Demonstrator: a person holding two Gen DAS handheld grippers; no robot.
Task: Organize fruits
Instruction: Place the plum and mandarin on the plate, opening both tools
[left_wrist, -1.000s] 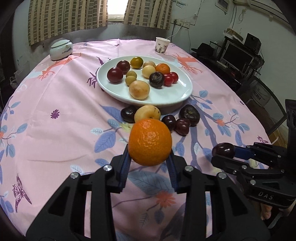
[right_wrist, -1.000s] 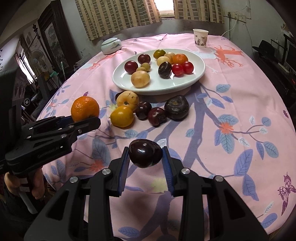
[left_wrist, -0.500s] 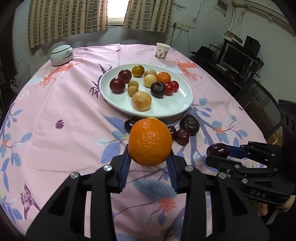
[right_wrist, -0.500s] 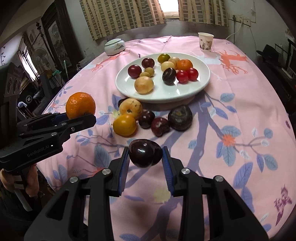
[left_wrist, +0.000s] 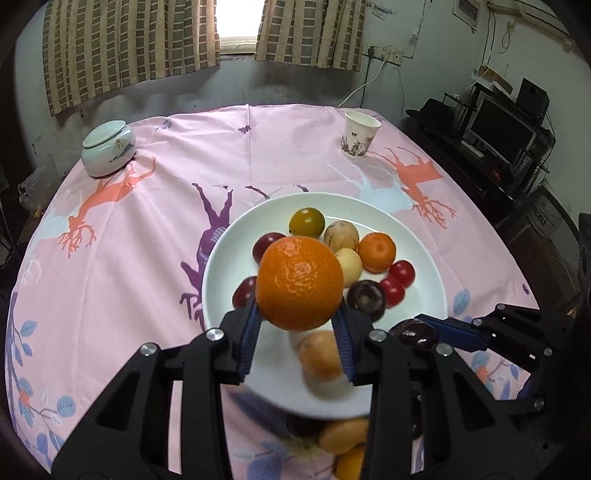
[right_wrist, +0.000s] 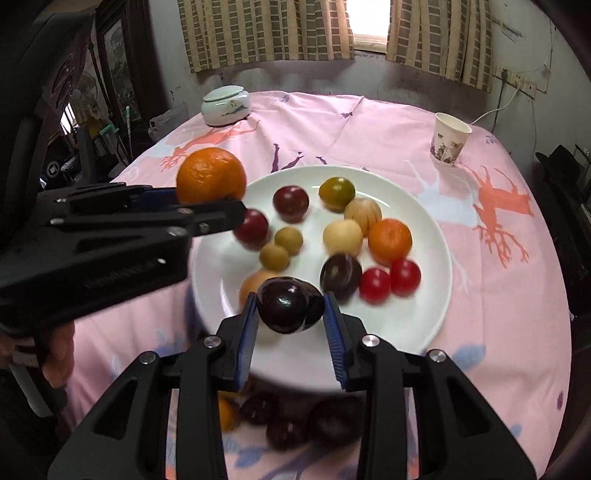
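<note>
Gripping a large orange (left_wrist: 299, 282), the left gripper (left_wrist: 298, 338) is hanging over the near half of the white plate (left_wrist: 424, 258); its jaws are closing only as far as the fruit allows, the blue pads pressing its lower left and right sides while most of the orange is bulging out above and ahead of the tips. The right gripper (right_wrist: 290, 325) is holding a dark plum (right_wrist: 290, 304) the same way, with the plum sitting squarely between the two pads at their tips, over the plate's near edge. In the left wrist view that gripper is showing at the right, just beside the plate rim (the plum there is only a dark lump at its tip).

On the plate, a small orange (right_wrist: 389, 240), two red tomatoes (right_wrist: 389, 282), a dark plum with a pale centre (right_wrist: 340, 275), a greenish-yellow fruit (right_wrist: 336, 194), pale round fruits and dark red ones are lying close together, some touching. More fruit is lying on the pink cloth (left_wrist: 147, 258) below the plate's near rim, blurred and partly hidden by the gripper bodies. A paper cup (left_wrist: 360, 134) and a lidded white jar (left_wrist: 109, 149) are standing well apart at the far side of the table. A hand (right_wrist: 55, 354) is showing under the left gripper's body.
</note>
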